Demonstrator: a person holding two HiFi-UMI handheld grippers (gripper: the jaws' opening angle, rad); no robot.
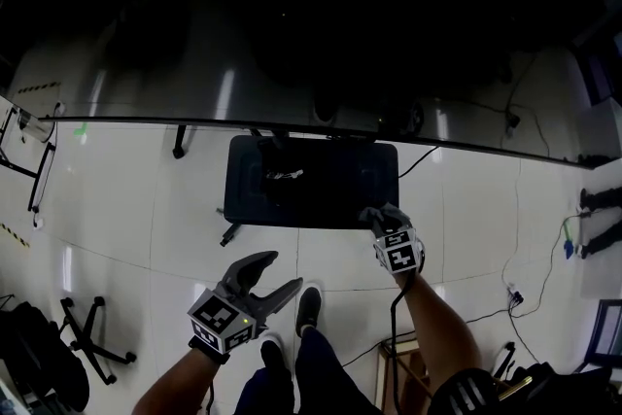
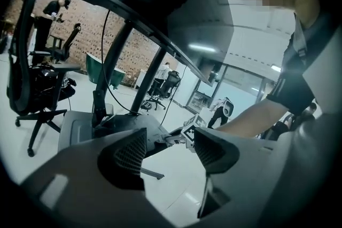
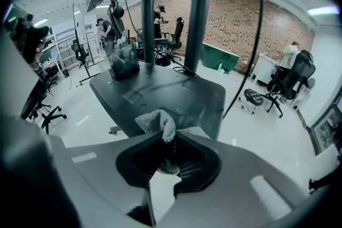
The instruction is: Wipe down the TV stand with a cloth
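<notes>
**Right gripper.** The right gripper (image 3: 170,142) had its jaws closed on the cloth (image 3: 156,121). A bunched fold of the grey cloth stood up out of the closed tips, and the rest was pinched between the pads. In the head view the right gripper (image 1: 381,217) sat at the near right corner of the base plate (image 1: 311,182) of the TV stand. Whether the cloth was touching the plate could not be confirmed.

**Left gripper.** The left gripper (image 2: 170,151) had its jaws wide apart with nothing between them. In the head view it (image 1: 276,274) was held over the floor (image 1: 146,199), near the front edge of the base plate but clear of it. It was also well apart from the right gripper. Through the gap between its jaws, the base plate (image 2: 133,124) and the marker cube (image 2: 191,132) of the right gripper were visible.

**TV stand.** The base plate (image 3: 160,88) was a dark, flat rectangle resting on the white floor. Two uprights (image 3: 199,13) rose from it and carried the screen (image 1: 311,63) overhead.

**Surroundings.** An office chair (image 2: 32,67) stood on the floor to the left of the stand. A shoe (image 1: 308,307) of the person was planted on the floor just in front of the base plate.
</notes>
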